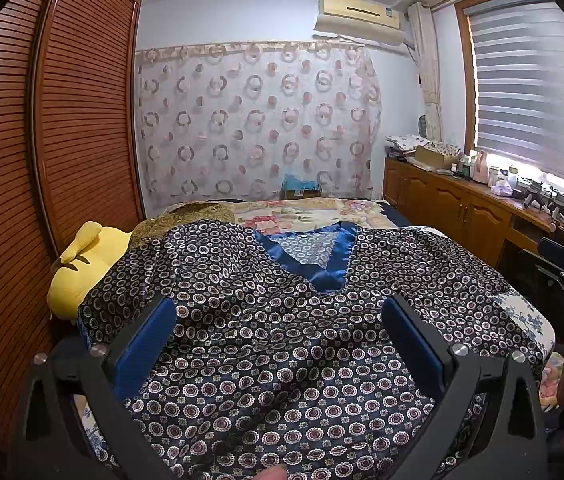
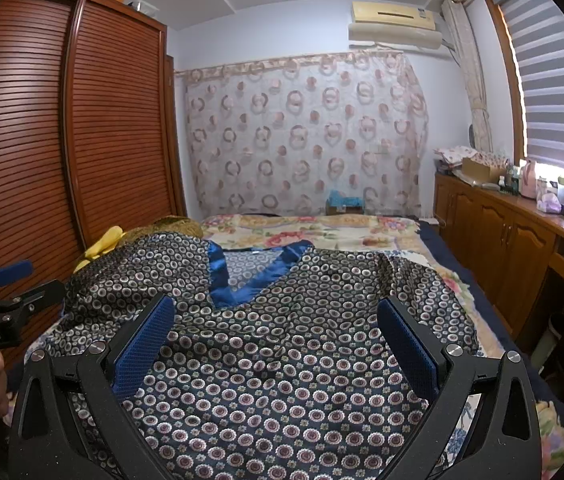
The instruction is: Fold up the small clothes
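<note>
A patterned satin top (image 1: 282,340) lies spread face-up on the bed (image 1: 530,316), its blue V-neck (image 1: 322,268) at the far end and its hem nearest the cameras. One sleeve drapes over a yellow plush toy (image 1: 81,264) to the left of the V-neck; the other sleeve lies flat to the right of it. The left gripper (image 1: 279,332) hangs over the body of the top below the V-neck, jaws wide apart and holding nothing. The right gripper (image 2: 275,332) hangs beside it, also below the V-neck, jaws likewise spread and empty. Each view also catches the other gripper at its edge.

Judged stage: no fold is made yet; the first grasp is pending. The cloth looks slick and thin, so it will likely slide and bunch. A sound start would be to pinch one side at the shoulder and at the hem, taking both layers, lift only slightly, and carry that edge toward the line running down from the V-neck. The sleeve on the toy probably needs freeing first. Wrinkles below the V-neck would be better smoothed before creasing.
</note>
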